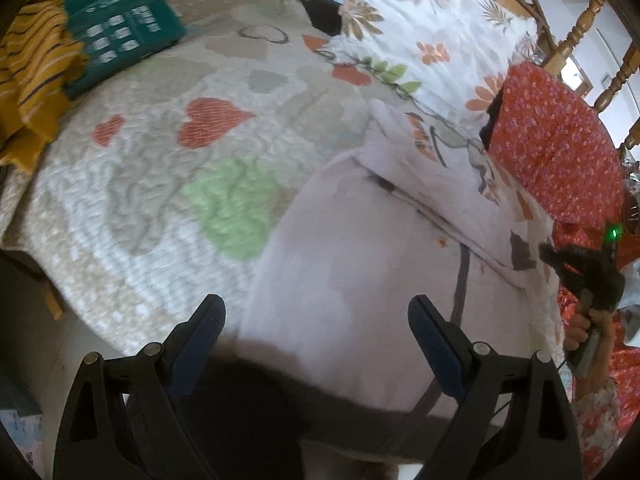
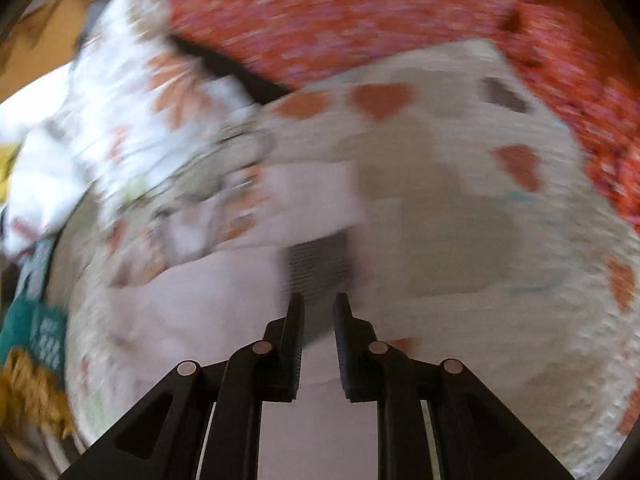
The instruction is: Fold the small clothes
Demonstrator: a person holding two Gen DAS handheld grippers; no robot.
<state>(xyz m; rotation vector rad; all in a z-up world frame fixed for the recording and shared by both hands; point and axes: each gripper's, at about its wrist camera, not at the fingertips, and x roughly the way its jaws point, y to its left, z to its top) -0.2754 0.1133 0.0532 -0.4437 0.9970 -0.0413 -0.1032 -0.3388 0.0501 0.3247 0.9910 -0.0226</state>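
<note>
Left wrist view looks down over a quilt (image 1: 132,184) stitched with red, green and grey hearts, which covers the surface where the clothes lie. A pale lilac garment (image 1: 360,248) with a dark strap or trim line lies spread on the quilt, filling the lower middle of the picture. The left tongs (image 1: 316,328) hang above the near edge of this garment with their jaws spread wide, nothing between the blue pads. Beyond the garment sits a white cloth with orange flowers (image 1: 420,40), and to its right a red cloth with small flowers (image 1: 556,148). At the far left lie a teal folded piece (image 1: 120,36) with white print and a mustard striped piece (image 1: 32,80) beside it. Wooden chair spindles (image 1: 576,36) show at the upper right. At the right edge a hand (image 1: 584,328) grips the handle of the right tongs, whose dark head shows a green light.

Right wrist view is blurred. The right tongs (image 2: 319,308) point down at the lilac garment (image 2: 192,300), their jaws narrow, with only a slim gap between the ribbed pads. A dark grey ribbed patch (image 2: 320,256) of the garment lies just ahead of the tips; the pads do not seem to press on it, though the blur makes contact hard to judge. The heart quilt (image 2: 460,200) spreads to the right, and the red cloth (image 2: 360,12) arcs across the top.
</note>
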